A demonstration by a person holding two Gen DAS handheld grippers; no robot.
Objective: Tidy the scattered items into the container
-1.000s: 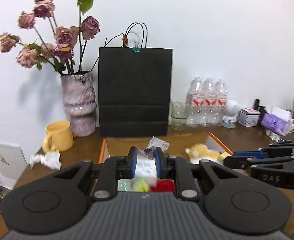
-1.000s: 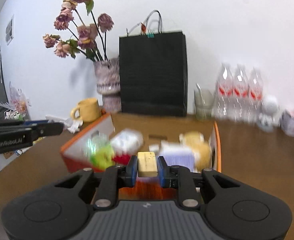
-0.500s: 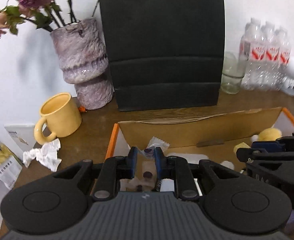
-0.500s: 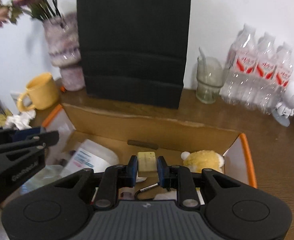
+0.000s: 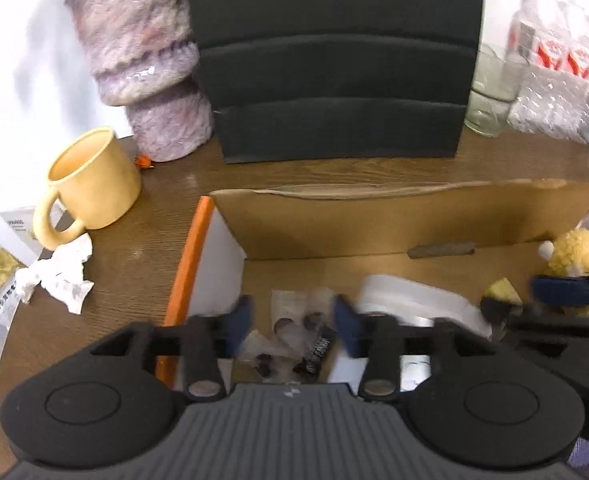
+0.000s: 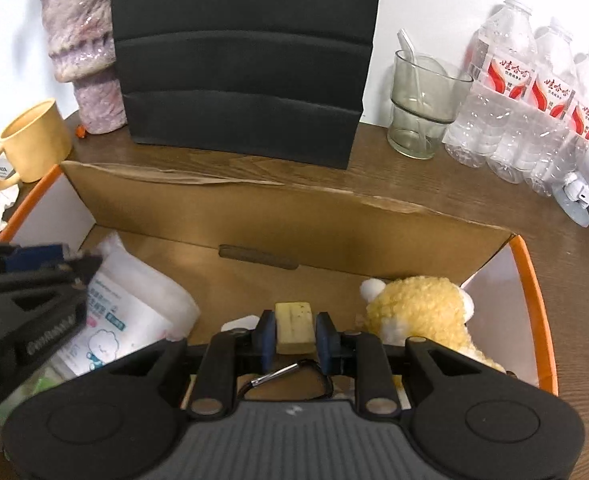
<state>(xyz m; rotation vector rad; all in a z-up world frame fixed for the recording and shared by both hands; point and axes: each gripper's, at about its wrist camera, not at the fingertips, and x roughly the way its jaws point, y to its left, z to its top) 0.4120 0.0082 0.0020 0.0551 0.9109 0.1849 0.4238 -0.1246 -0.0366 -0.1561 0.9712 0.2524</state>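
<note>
An orange-rimmed cardboard box (image 5: 192, 248) (image 6: 532, 280) holds a white tissue pack (image 6: 134, 312), a yellow plush toy (image 6: 426, 312) and a clear snack packet (image 5: 294, 328). My left gripper (image 5: 292, 322) is open over the box's left part, the snack packet lying loose below its fingers. My right gripper (image 6: 294, 334) is shut on a pale yellow block (image 6: 294, 322) low inside the box beside the plush. A carabiner (image 6: 290, 376) lies under it.
On the wooden table behind the box stand a black paper bag (image 6: 242, 60), a purple vase (image 5: 142, 60), a yellow mug (image 5: 90, 184), a glass (image 6: 422, 104) and water bottles (image 6: 526, 100). Crumpled paper (image 5: 58, 276) lies left of the box.
My left gripper has opened and let go of the snack packet into the box. Both grippers have lowered further into the box; the right one still holds the block.
</note>
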